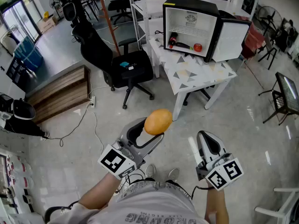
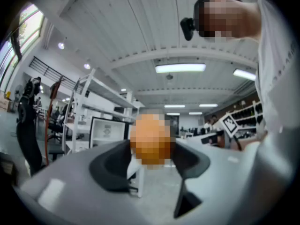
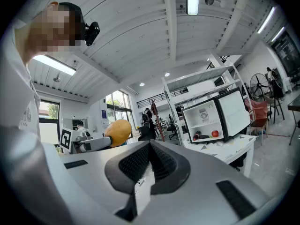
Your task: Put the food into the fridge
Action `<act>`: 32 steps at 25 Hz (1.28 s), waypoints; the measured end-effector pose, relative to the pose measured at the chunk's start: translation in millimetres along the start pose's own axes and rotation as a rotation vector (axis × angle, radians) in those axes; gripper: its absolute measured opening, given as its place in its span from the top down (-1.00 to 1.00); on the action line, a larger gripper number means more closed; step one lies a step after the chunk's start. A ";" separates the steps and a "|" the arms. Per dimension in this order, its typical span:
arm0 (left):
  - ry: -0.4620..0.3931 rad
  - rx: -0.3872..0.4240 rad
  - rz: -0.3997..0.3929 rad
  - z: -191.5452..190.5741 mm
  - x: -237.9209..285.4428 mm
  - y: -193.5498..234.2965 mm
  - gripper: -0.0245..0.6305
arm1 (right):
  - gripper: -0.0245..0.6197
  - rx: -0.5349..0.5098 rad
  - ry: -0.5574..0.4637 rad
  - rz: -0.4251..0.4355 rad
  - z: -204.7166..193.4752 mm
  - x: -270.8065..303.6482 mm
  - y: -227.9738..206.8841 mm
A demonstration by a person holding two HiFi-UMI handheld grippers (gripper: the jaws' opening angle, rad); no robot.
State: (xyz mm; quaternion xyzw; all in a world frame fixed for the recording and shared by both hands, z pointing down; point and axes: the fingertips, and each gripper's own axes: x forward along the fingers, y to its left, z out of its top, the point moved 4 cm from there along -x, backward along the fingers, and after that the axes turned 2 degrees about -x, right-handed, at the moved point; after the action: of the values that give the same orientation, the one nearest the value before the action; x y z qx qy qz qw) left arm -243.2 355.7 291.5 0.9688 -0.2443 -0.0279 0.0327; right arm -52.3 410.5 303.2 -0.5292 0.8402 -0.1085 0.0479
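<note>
The left gripper (image 1: 158,130), at about 6 o'clock in the head view, has its fingers (image 2: 115,163) spread wide and pressed on either side of a round orange fruit (image 1: 158,121), carried level above the floor. The right gripper (image 1: 208,143), at 5 o'clock, has its fingers (image 3: 136,165) closed together on nothing. The fruit looks firm, smooth-skinned and fairly light. Being round, it could roll out of a loose pinch, so I judge a hold across its widest middle safest, with gentle pressure to spare bruising. Farther off at 1 o'clock, the fridge (image 1: 189,3) stands on the desk (image 1: 196,73), door (image 1: 231,38) open, an apple (image 1: 197,47) inside.
</note>
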 end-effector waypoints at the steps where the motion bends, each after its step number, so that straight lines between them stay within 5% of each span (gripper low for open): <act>1: 0.002 0.000 -0.001 -0.6 0.7 -0.8 0.11 | 0.95 0.000 0.000 -0.001 -0.1 -0.5 -0.9; 32: 0.009 -0.003 0.040 -5.8 47.5 -45.3 0.11 | 0.95 0.072 0.011 0.016 0.3 -30.0 -63.7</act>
State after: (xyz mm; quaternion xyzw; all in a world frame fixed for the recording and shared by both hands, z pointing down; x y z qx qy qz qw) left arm -179.7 373.2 291.9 0.9637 -0.2636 -0.0232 0.0356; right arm 16.8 410.9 316.7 -0.5196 0.8402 -0.1414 0.0632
